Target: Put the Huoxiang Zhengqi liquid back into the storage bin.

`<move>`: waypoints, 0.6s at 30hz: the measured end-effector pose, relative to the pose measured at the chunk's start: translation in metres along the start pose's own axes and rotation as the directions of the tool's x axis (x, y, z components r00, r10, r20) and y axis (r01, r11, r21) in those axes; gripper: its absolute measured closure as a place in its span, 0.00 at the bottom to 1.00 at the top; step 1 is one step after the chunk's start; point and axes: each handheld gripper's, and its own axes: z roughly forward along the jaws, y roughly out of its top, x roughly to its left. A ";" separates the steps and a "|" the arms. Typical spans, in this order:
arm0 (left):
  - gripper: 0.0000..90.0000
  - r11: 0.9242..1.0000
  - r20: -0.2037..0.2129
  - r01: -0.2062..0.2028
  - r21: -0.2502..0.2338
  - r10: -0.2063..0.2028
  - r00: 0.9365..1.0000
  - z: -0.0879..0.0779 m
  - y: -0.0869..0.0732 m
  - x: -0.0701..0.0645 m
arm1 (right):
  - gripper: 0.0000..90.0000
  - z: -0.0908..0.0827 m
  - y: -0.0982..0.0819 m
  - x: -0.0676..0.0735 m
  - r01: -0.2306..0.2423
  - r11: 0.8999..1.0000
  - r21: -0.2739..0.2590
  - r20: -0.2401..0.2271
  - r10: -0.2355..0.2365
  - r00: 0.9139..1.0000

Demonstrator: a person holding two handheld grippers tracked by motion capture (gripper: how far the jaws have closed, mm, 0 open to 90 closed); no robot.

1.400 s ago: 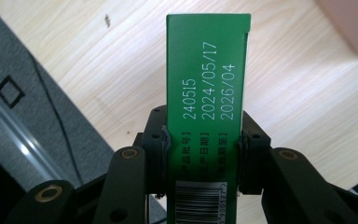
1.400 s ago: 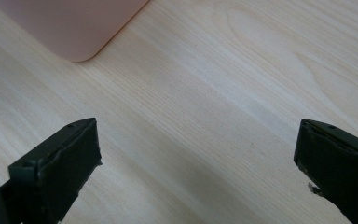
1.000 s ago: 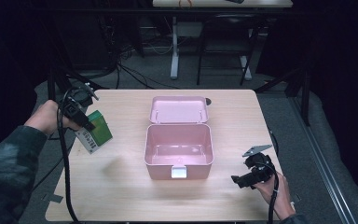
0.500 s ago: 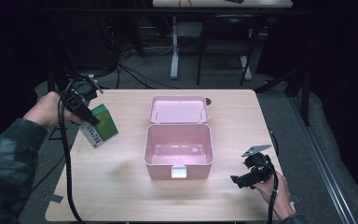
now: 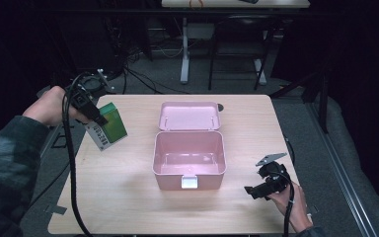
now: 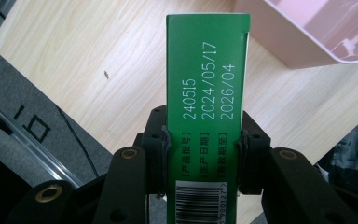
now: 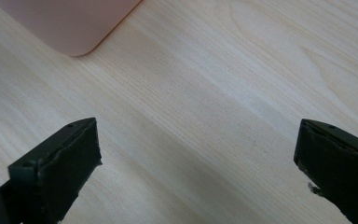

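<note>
A green carton (image 5: 109,127) with a white printed side hangs tilted above the table's left part, and my left gripper (image 5: 97,117) is shut on it. In the left gripper view the carton (image 6: 207,93) stands between the two black pads, dates printed on its green face, a barcode at the bottom. An open pink box (image 5: 189,153) with its lid (image 5: 189,116) folded back sits mid-table; its corner (image 6: 307,32) lies beyond the carton. My right gripper (image 5: 256,190) rests low near the table's front right, open, with bare wood between its fingertips (image 7: 70,158).
The light wooden table (image 5: 128,197) has free room at the front left and right of the pink box. The box's rounded corner (image 7: 74,28) lies ahead of the right gripper. Dark floor, cables and desk legs (image 5: 185,54) surround the table.
My left hand has lifted the green carton higher and carried it a little toward the far side. The right gripper has stayed in place.
</note>
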 end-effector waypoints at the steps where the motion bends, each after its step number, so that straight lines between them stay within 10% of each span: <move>1: 0.71 1.000 -0.001 -0.002 -0.001 0.002 1.000 -0.004 0.002 -0.001 | 0.00 0.000 0.000 0.000 0.002 1.000 0.004 0.006 -0.002 1.000; 18: 0.71 0.998 0.000 -0.059 -0.004 0.059 0.998 -0.026 0.025 -0.011 | 0.00 -0.001 0.000 -0.001 0.001 1.000 0.004 0.005 -0.001 1.000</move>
